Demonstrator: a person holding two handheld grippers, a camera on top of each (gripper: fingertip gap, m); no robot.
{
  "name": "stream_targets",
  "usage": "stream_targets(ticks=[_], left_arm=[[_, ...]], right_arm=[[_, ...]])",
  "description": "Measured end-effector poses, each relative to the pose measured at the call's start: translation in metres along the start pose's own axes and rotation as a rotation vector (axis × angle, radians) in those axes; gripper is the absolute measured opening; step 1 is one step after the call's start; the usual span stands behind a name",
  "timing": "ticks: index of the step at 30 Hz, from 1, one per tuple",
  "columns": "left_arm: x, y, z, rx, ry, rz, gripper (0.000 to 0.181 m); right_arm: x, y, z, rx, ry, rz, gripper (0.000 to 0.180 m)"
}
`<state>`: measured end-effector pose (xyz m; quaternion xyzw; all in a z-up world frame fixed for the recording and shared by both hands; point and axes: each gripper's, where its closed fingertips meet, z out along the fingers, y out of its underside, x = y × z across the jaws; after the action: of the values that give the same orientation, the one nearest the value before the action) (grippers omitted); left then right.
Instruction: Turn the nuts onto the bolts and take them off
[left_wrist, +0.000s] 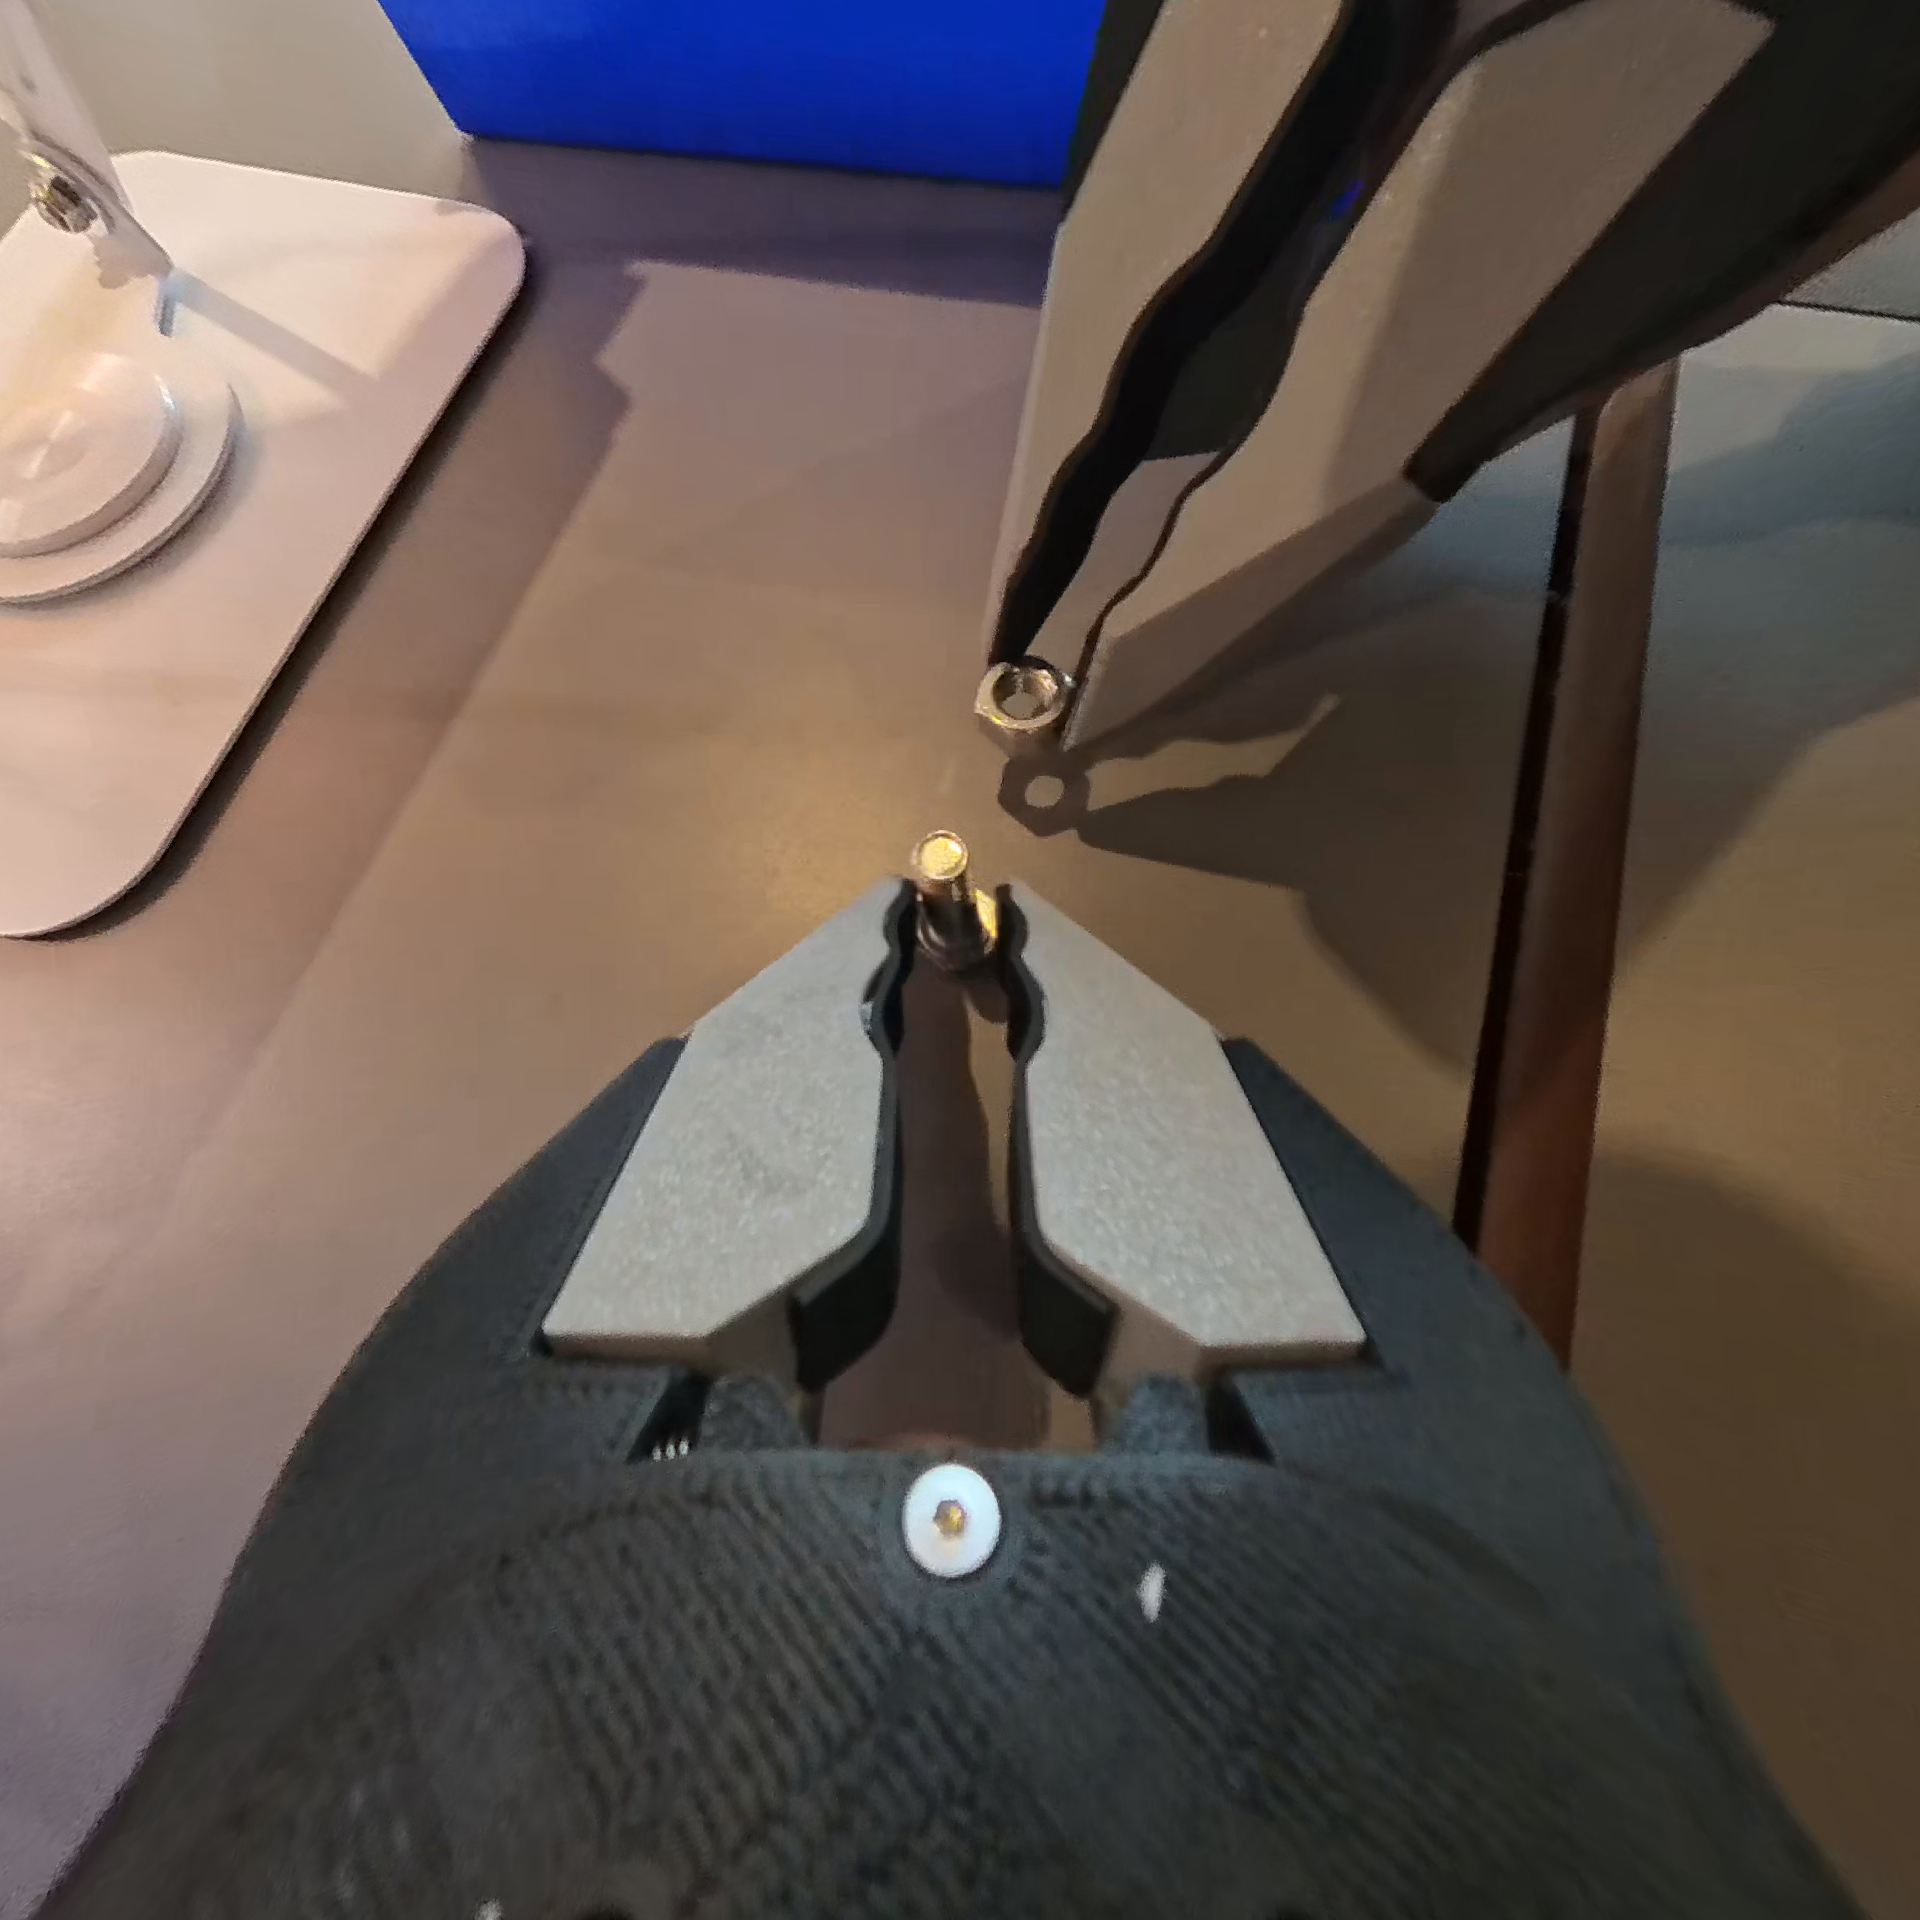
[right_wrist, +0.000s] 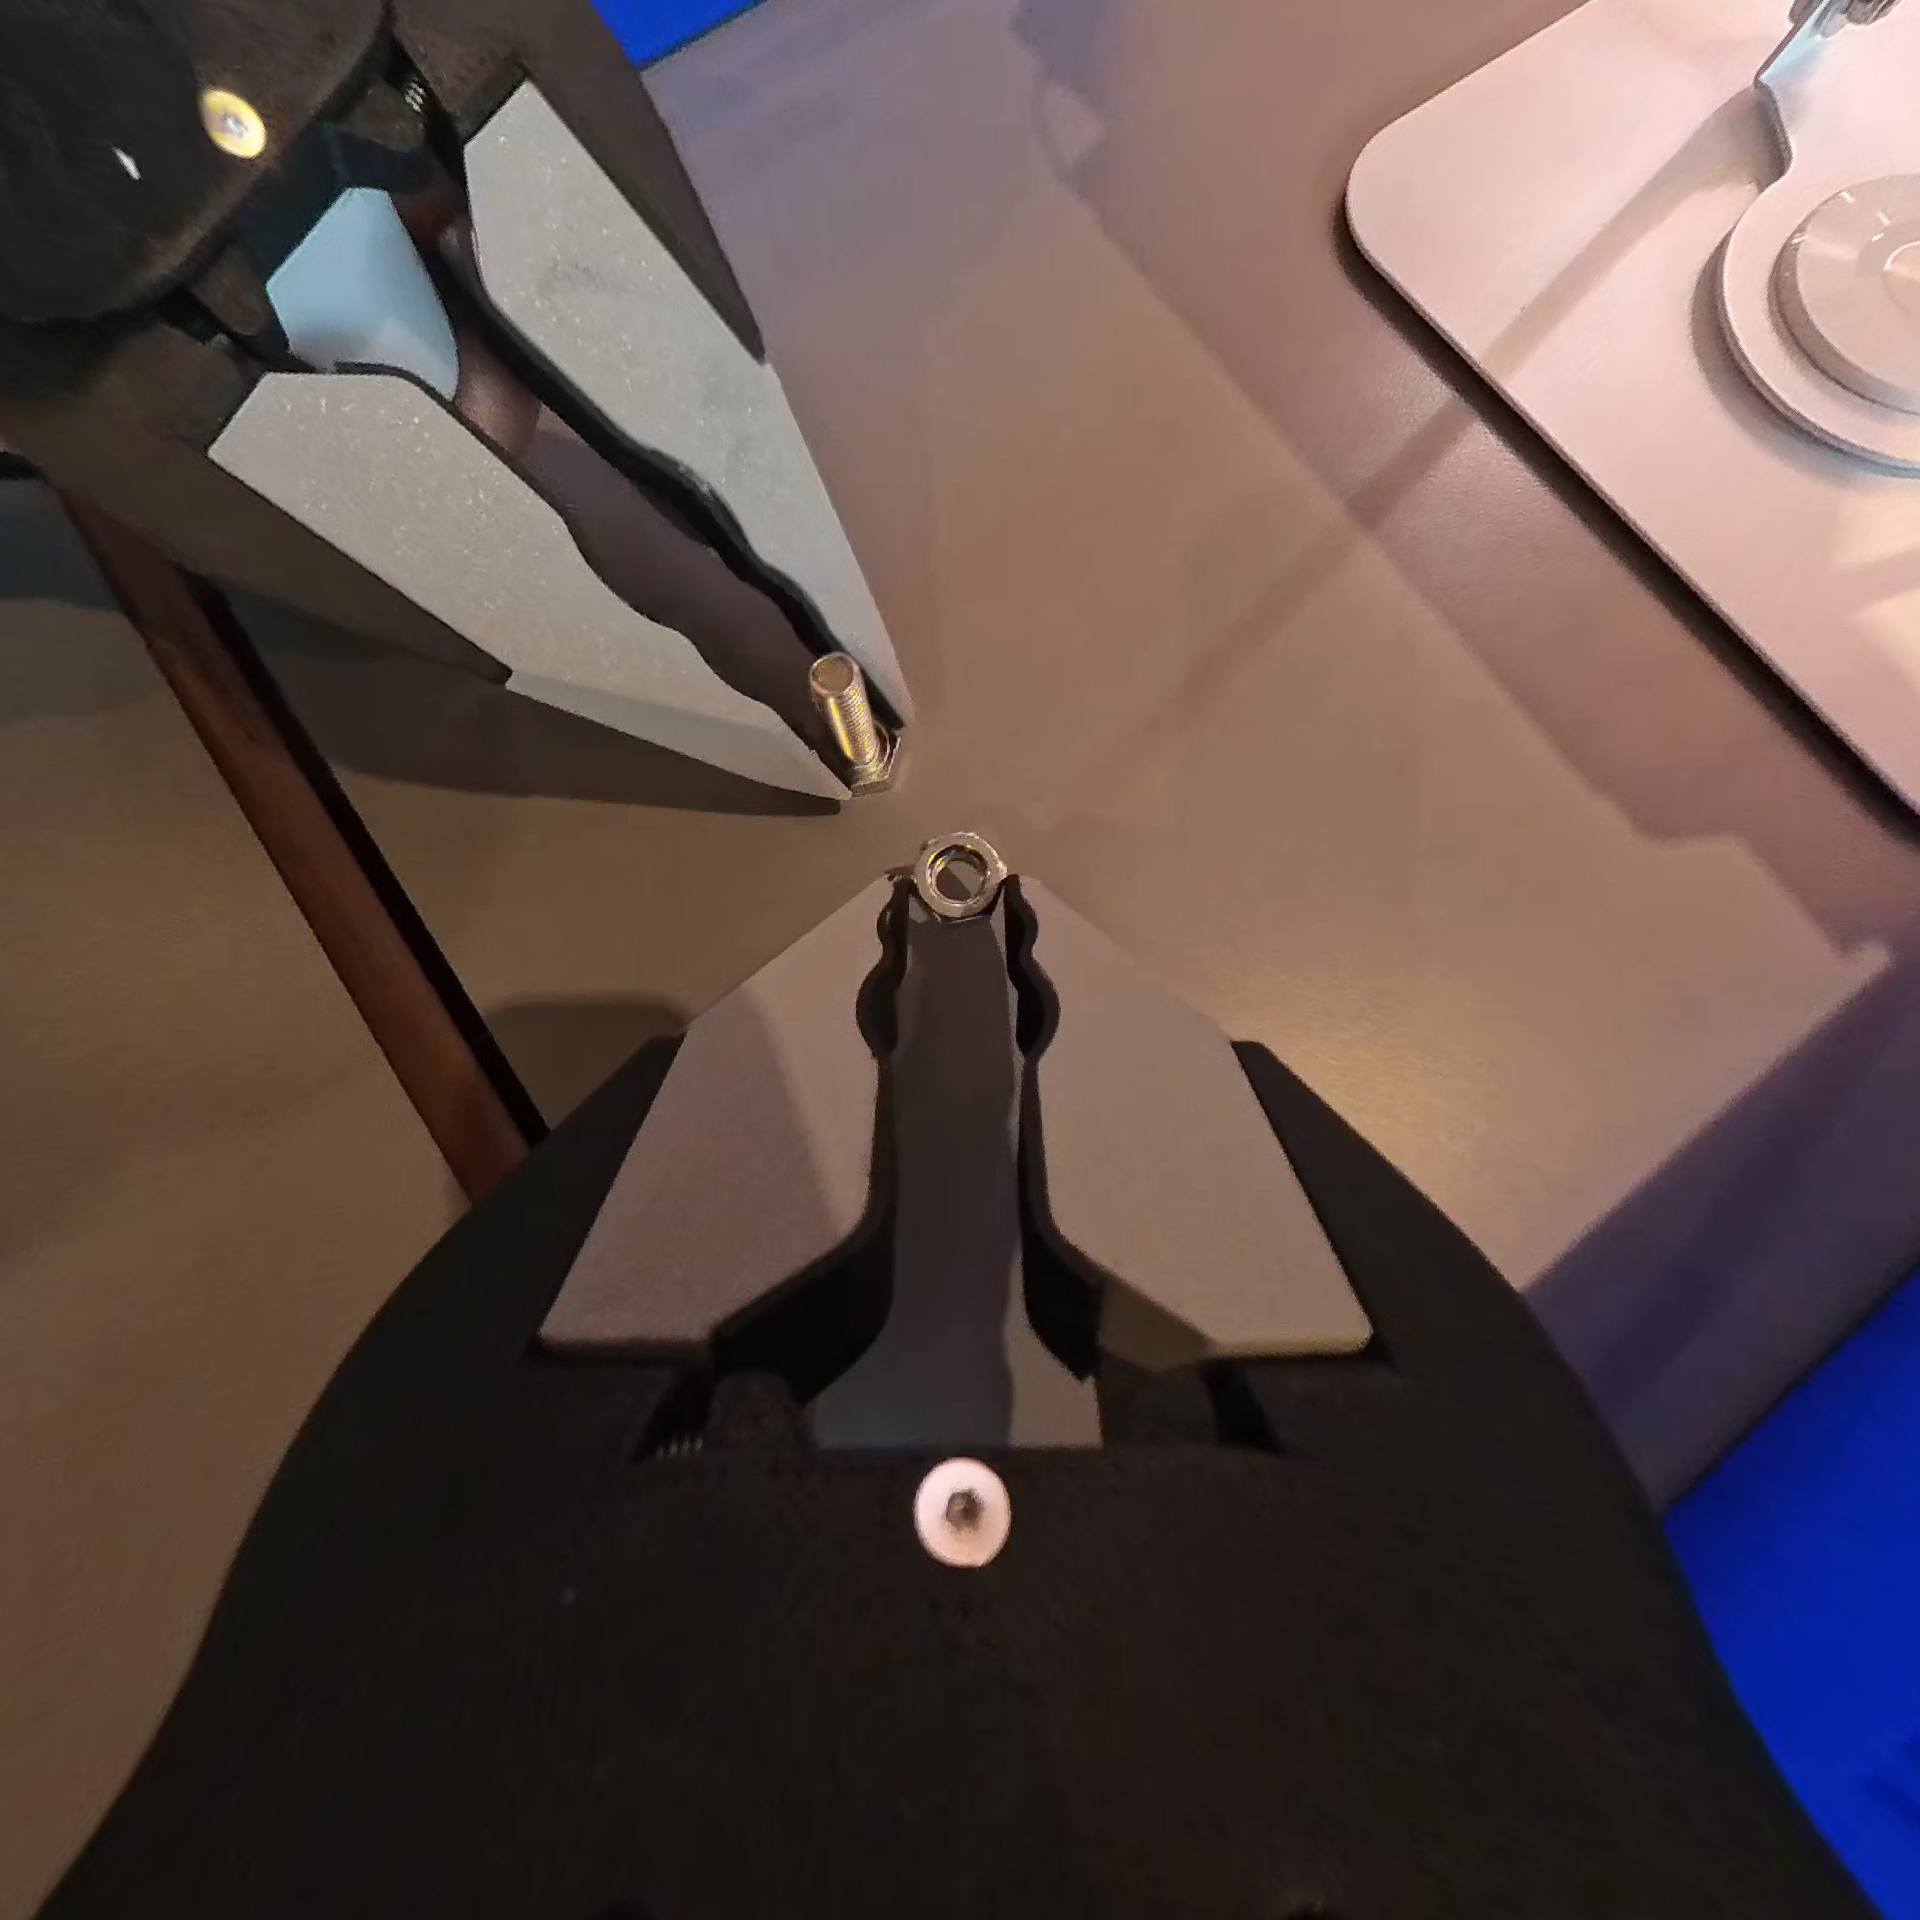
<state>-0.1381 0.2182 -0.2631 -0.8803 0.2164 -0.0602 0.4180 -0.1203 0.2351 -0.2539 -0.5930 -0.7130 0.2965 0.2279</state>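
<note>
My left gripper (left_wrist: 951, 914) is shut on a silver bolt (left_wrist: 940, 883), gripped by its head with the threaded end pointing up and forward. My right gripper (right_wrist: 956, 894) is shut on a silver hex nut (right_wrist: 956, 871), its hole facing the camera. In the left wrist view the right gripper (left_wrist: 1034, 707) comes in from the upper right with the nut (left_wrist: 1023, 696), a short gap beyond the bolt's tip. In the right wrist view the left gripper (right_wrist: 868, 764) comes from the upper left with the bolt (right_wrist: 847, 717). Nut and bolt are apart, above the brown table (left_wrist: 623, 727).
A white flat stand base (left_wrist: 239, 436) with a round disc sits on the table at the left; it also shows in the right wrist view (right_wrist: 1558, 364). A blue surface (left_wrist: 727, 73) stands at the back. A dark wooden edge (left_wrist: 1538, 935) runs along the table's right.
</note>
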Motion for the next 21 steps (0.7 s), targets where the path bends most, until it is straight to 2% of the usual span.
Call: stream_targets(ticks=[1, 5, 11, 21], left_arm=[[0.001, 0.000, 0.000, -0.002, -0.004, 0.012, 0.012], [-0.001, 0.000, 0.000, -0.001, -0.010, 0.004, 0.014], [-0.006, 0.000, -0.001, -0.001, -0.040, -0.015, 0.007], [0.013, -0.006, 0.004, 0.007, -0.011, 0.087, 0.007]], right_arm=[[0.000, 0.000, 0.000, 0.000, 0.000, 0.000, 0.015], [0.000, -0.001, -0.001, 0.004, 0.001, -0.001, 0.015], [-0.005, -0.009, -0.006, 0.053, -0.037, 0.006, 0.015], [-0.018, -0.021, -0.015, 0.112, -0.086, -0.044, 0.015]])
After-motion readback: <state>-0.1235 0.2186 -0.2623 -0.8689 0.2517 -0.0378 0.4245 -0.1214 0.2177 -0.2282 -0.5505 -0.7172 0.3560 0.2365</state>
